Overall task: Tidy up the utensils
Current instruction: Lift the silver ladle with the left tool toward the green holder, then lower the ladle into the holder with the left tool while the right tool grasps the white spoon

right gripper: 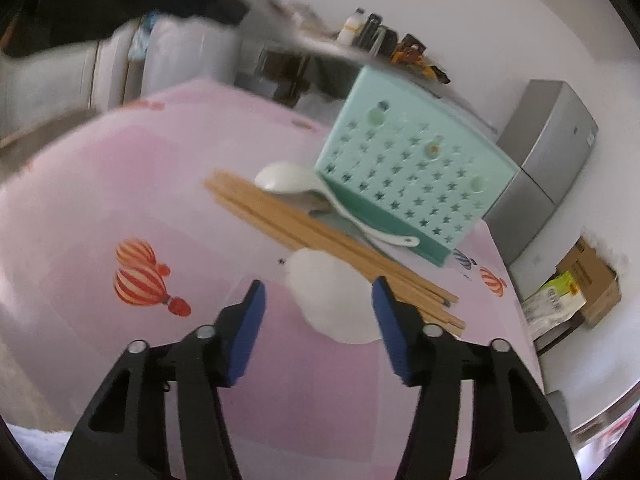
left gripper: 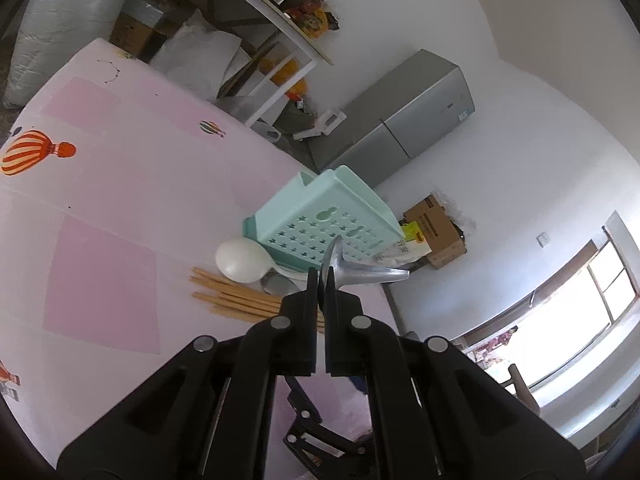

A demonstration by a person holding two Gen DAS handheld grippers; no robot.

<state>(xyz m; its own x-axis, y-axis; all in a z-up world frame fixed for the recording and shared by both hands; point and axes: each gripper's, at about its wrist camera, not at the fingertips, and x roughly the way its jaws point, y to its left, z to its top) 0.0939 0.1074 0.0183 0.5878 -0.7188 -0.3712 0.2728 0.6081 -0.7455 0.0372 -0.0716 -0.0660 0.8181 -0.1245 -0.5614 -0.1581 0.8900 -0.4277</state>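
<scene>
The left tongs (left gripper: 320,280) were clamped tight on a metal spoon (left gripper: 360,272), gripping it near the neck so that the bowl stood edge-on above the fingertips and the handle stuck out to the right. The spoon was lifted clear of the pink worktop (left gripper: 120,200), in front of the mint-green utensil holder (left gripper: 320,216). That holder appeared to lie tipped on its side, its star-punched face turned toward both cameras, so its open end could not be made out. A grip near the neck probably left the long handle free to be steered into a compartment. Below the raised spoon the rest of the cutlery lay loose beside the holder: a bundle of wooden chopsticks (left gripper: 236,296), a white rice paddle (left gripper: 240,260) and what seemed to be a second metal spoon (left gripper: 276,284) partly tucked under the paddle. In the right wrist view the right tongs (right gripper: 318,292) stood about half open with nothing pressed between the blue pads (right gripper: 244,336). A blurred white spoon bowl (right gripper: 332,300) lay between the fingers, not yet pinched, while the chopsticks (right gripper: 320,236) ran diagonally just behind it and touched the right finger's tip. This looked like a reach for the next piece, the jaws left roomy enough to straddle the rounded bowl. The blur made the shape of the white piece uncertain. Another white spoon (right gripper: 304,184) rested against the holder (right gripper: 416,168). Most of the sorting seemed still to be done.
</scene>
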